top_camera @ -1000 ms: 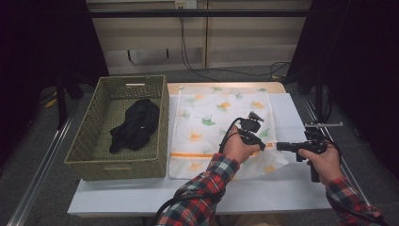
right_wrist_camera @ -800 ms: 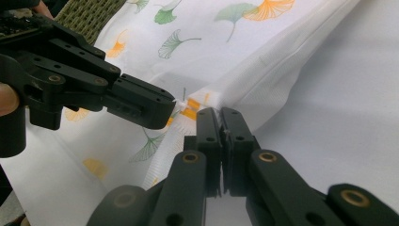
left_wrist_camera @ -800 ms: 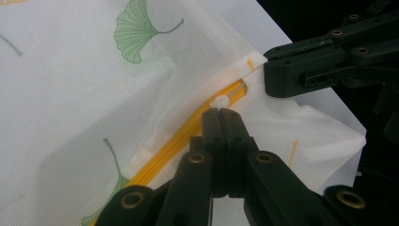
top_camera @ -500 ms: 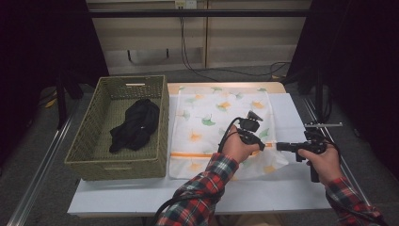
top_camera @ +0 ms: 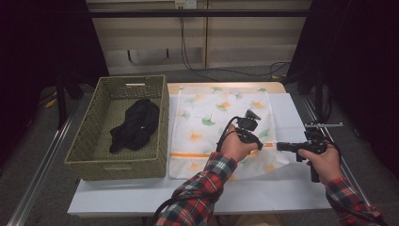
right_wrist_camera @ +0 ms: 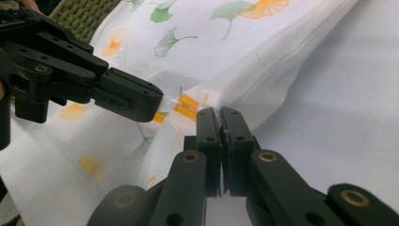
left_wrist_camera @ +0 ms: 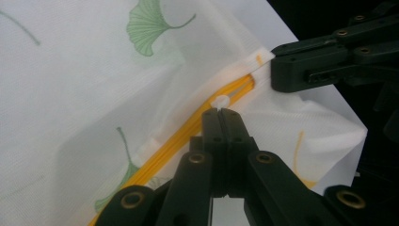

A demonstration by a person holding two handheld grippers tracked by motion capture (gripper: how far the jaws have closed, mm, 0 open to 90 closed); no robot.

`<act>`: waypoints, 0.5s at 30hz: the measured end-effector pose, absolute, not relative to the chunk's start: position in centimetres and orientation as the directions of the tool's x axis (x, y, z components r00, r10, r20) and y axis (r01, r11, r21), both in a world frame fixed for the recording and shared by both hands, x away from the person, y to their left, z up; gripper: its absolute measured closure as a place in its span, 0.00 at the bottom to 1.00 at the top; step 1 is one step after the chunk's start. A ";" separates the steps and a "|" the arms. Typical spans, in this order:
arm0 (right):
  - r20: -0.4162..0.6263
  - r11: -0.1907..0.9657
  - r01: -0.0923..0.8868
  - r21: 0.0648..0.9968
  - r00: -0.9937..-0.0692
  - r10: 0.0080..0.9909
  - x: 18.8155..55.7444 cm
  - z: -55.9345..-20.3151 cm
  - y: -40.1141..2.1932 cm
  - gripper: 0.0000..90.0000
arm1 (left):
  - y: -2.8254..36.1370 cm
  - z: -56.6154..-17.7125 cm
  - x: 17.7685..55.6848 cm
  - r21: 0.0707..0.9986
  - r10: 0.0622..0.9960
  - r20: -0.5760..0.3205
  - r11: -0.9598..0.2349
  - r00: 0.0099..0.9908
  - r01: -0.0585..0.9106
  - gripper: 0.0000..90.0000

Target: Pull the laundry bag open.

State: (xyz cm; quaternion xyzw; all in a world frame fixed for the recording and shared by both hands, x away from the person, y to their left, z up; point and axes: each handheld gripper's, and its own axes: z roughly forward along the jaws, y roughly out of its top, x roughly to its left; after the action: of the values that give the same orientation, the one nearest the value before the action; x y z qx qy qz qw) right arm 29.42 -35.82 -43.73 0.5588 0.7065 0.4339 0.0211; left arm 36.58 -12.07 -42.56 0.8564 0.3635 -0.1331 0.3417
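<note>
A basket (top_camera: 117, 155) holding a black garment (top_camera: 134, 125) stands left of both grippers. The bag (top_camera: 211, 117) lies under them, its orange zipper (left_wrist_camera: 188, 129) running across between them. The left gripper (left_wrist_camera: 220, 113) is clamped on the white pull (left_wrist_camera: 220, 101); the right gripper (right_wrist_camera: 221, 113) pinches the bag's edge at the zipper's end.

A white table (top_camera: 282, 193) stands on grey floor (top_camera: 37, 188) before beige wall panels (top_camera: 150, 42).
</note>
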 end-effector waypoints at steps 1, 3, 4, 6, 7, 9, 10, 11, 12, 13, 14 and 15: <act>0.461 -0.004 0.772 0.636 -0.375 0.804 29.4 -43.7 -35.8 0.97 | -12.0 -42.6 36.5 0.491 0.538 -0.475 -0.496 0.697 0.717 1.00; 0.466 -0.007 0.771 0.637 -0.378 0.800 29.4 -43.7 -35.9 0.97 | -12.0 -42.6 36.5 0.491 0.532 -0.481 -0.494 0.696 0.717 1.00; 0.463 -0.003 0.772 0.635 -0.378 0.802 29.4 -43.7 -35.8 0.97 | -11.9 -42.5 36.5 0.483 0.539 -0.471 -0.505 0.698 0.715 1.00; 0.455 0.001 0.773 0.635 -0.374 0.808 29.4 -43.7 -35.8 0.97 | -11.9 -42.7 36.6 0.486 0.542 -0.481 -0.489 0.689 0.724 1.00; 0.461 -0.004 0.777 0.630 -0.370 0.807 29.4 -43.7 -35.8 0.97 | -11.8 -42.7 36.6 0.487 0.537 -0.483 -0.492 0.692 0.722 1.00; 0.454 0.000 0.774 0.634 -0.372 0.810 29.4 -43.7 -35.9 0.97 | -11.7 -42.6 36.6 0.481 0.541 -0.477 -0.499 0.693 0.721 1.00; 0.453 0.000 0.772 0.636 -0.373 0.810 29.4 -43.7 -35.9 0.97 | -11.6 -42.6 36.6 0.476 0.545 -0.481 -0.496 0.687 0.726 1.00; 0.455 -0.002 0.773 0.634 -0.372 0.809 29.4 -43.7 -36.0 0.97 | -11.6 -42.6 36.6 0.482 0.540 -0.483 -0.492 0.689 0.724 1.00; 0.459 -0.004 0.773 0.634 -0.373 0.806 29.4 -43.7 -36.0 0.97 | -11.6 -42.6 36.6 0.480 0.540 -0.484 -0.494 0.689 0.725 1.00; 0.456 -0.002 0.772 0.636 -0.374 0.808 29.4 -43.7 -36.0 0.97 | -11.6 -42.6 36.6 0.479 0.543 -0.477 -0.499 0.691 0.722 1.00; 0.454 -0.001 0.772 0.635 -0.372 0.809 29.4 -43.7 -35.9 0.97 | -11.6 -42.6 36.6 0.482 0.542 -0.477 -0.497 0.692 0.722 1.00; 0.453 0.000 0.772 0.636 -0.373 0.810 29.4 -43.6 -35.9 0.97 | -11.6 -42.7 36.6 0.477 0.542 -0.475 -0.503 0.693 0.720 1.00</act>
State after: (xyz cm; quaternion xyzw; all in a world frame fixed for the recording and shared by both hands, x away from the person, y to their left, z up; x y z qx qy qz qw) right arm 29.39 -35.88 -43.64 0.5594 0.7068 0.4325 0.0219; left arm 36.57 -11.64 -42.69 0.8567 0.3685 -0.1327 0.3357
